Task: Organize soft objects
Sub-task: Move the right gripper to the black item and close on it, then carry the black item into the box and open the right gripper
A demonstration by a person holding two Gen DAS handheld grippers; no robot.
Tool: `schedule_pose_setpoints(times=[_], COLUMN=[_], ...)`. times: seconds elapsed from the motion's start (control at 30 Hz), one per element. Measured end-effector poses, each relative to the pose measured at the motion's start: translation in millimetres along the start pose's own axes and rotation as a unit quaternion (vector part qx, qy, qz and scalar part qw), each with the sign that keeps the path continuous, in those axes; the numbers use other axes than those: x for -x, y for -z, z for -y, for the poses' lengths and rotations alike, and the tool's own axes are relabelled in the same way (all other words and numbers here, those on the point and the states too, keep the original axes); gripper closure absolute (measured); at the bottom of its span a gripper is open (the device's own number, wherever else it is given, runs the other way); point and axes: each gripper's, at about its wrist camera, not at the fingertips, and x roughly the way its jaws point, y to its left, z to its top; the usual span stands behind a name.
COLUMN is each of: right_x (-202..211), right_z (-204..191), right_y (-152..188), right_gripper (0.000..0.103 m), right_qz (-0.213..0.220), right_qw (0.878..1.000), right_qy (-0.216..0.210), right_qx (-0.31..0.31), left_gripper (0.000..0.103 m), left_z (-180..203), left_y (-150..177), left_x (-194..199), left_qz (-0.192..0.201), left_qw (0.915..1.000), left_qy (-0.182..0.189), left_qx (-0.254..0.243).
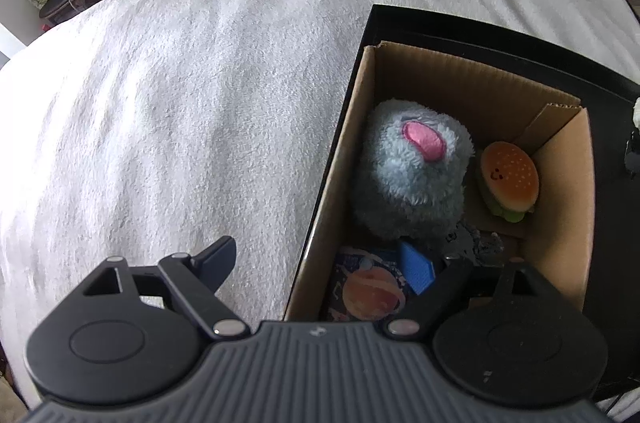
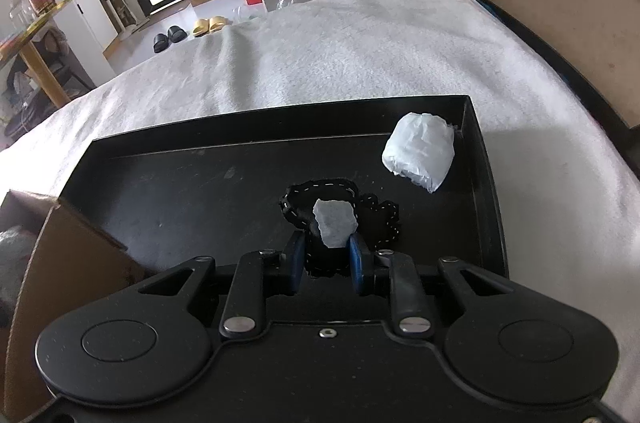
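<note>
White towel-covered bed (image 2: 320, 63) is carrying black tray (image 2: 180, 183), centre frame. Right hand-held gripper (image 2: 327, 259) is clamping black stitched fabric piece (image 2: 320, 263) w/ grey patch, lower centre. Should lift slowly, keeping grip, toward cardboard box (image 1: 568, 183). Left hand-held gripper (image 1: 340, 263), fingers apart, is hovering over box. Fabric's shape unclear; white bundle (image 2: 420, 151) unidentifiable.

So the cardboard box (image 1: 568, 191), right side of the left view, already has a fuzzy grey plush (image 1: 408, 175) with a pink patch, a little burger toy (image 1: 508, 179) beside it, and a planet-print pouch (image 1: 368, 287) at the near end. On the black tray (image 2: 180, 183) sits a white wrapped bundle (image 2: 420, 151), upper right, and mid-frame a black stitched fabric piece (image 2: 340, 207) with a grey patch.
</note>
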Motion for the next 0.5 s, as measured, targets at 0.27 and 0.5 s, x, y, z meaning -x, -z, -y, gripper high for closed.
schedule_pose_setpoints(times=[0.27, 0.5], right_x=[25, 47], right_z=[-21, -46], right_y=[-1, 0], right_gripper=[0.080, 0.080], right_qz=[-0.006, -0.008], right_qw=[1.000, 0.999], right_qy=[-0.018, -0.031], right_qx=[0.005, 0.011], left_gripper=[0.017, 0.017], left_z=[-7, -18], left_y=[4, 7], left_x=[9, 15], left_qz=[0.009, 0.020], left_qw=[0.9994, 0.9984], left_qy=[0.033, 0.052], left_qx=[0.004, 0.010])
